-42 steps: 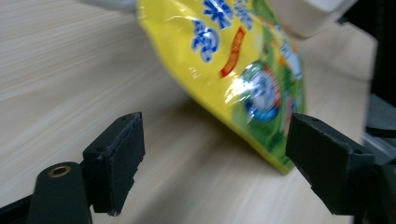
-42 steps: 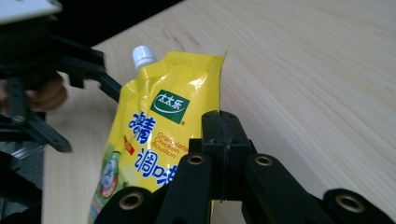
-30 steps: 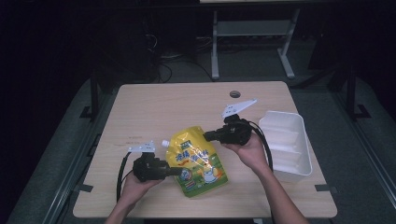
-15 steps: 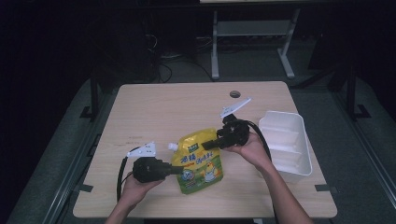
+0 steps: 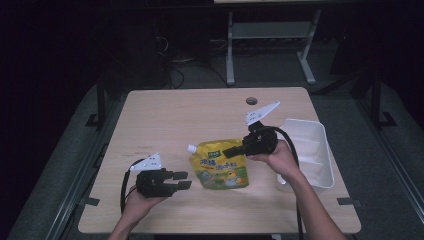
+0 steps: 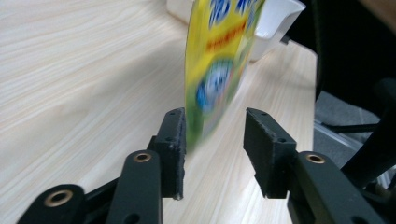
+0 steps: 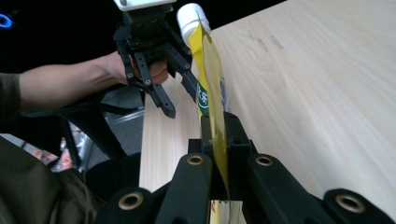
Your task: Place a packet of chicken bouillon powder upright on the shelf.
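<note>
A yellow spouted pouch (image 5: 220, 169) with a white cap (image 5: 191, 148) hangs over the table's middle front. My right gripper (image 5: 231, 149) is shut on its top edge. In the right gripper view the pouch (image 7: 210, 84) runs edge-on out of the shut jaws, cap (image 7: 194, 14) at the far end. My left gripper (image 5: 183, 180) stands open just left of the pouch, apart from it. In the left gripper view the blurred pouch (image 6: 219, 65) hangs upright just beyond the open jaws, near the left one. The left gripper (image 7: 181, 100) also shows beside the pouch in the right gripper view.
A white divided tray (image 5: 310, 150) sits at the right edge of the wooden table (image 5: 200, 115), close behind my right hand. A round cable hole (image 5: 251, 101) lies at the back. The tray's corner (image 6: 275, 23) shows beyond the pouch.
The left gripper has drawn back to the left, off the pouch's lower corner. The right gripper has shifted the pouch slightly right and turned it more upright.
</note>
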Demonstrator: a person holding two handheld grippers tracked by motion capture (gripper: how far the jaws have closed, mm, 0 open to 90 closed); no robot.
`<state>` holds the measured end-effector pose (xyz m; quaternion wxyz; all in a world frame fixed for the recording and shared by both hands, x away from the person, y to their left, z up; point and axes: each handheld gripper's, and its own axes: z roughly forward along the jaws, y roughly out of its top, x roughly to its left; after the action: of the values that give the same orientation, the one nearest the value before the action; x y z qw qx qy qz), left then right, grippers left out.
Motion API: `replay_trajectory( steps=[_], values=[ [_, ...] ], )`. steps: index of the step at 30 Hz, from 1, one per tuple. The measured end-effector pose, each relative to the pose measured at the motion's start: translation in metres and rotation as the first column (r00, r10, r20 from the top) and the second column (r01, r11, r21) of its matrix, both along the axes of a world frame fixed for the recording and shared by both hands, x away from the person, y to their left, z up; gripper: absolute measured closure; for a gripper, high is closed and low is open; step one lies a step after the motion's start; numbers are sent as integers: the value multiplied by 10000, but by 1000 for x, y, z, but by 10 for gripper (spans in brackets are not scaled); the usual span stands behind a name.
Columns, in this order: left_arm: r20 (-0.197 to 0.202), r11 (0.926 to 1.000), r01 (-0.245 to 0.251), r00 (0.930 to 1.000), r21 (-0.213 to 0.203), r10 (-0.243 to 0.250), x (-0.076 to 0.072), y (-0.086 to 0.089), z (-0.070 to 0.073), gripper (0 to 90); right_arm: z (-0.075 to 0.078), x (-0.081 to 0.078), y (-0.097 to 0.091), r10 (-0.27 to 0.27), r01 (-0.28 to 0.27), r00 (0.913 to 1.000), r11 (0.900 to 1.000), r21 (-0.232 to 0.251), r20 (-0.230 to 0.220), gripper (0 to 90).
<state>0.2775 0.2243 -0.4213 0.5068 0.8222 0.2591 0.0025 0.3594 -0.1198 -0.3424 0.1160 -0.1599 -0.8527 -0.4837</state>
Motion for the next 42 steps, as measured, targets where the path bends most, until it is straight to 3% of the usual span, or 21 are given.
replay_trajectory(
  steps=[8, 15, 20, 30, 42],
  values=[
    [182, 9982, -360, 9992, 483, 352, 1, 6, -2, 504, 28, -8, -35, -581, 586, 9971, 9983, -79, 494, 900],
    [276, 9923, -545, 9983, 1111, 518, 1, 11, -6, 460, 43, -13, -62, -1038, 1046, 9916, 9945, -62, 770, 900],
    [271, 9895, -719, 9972, 1252, 690, 3, 15, -8, 425, 49, -15, -76, -1294, 1304, 9879, 9914, -55, 856, 900],
    [367, 9808, -1054, 9942, 1638, 1007, 4, 17, -10, 269, 60, -22, -117, -2084, 2097, 9724, 9778, -10, 1046, 899],
    [393, 9763, -1179, 9929, 1813, 1126, 6, 19, -13, 232, 62, -30, -155, -2841, 2866, 9513, 9581, -33, 1197, 900]
  ],
)
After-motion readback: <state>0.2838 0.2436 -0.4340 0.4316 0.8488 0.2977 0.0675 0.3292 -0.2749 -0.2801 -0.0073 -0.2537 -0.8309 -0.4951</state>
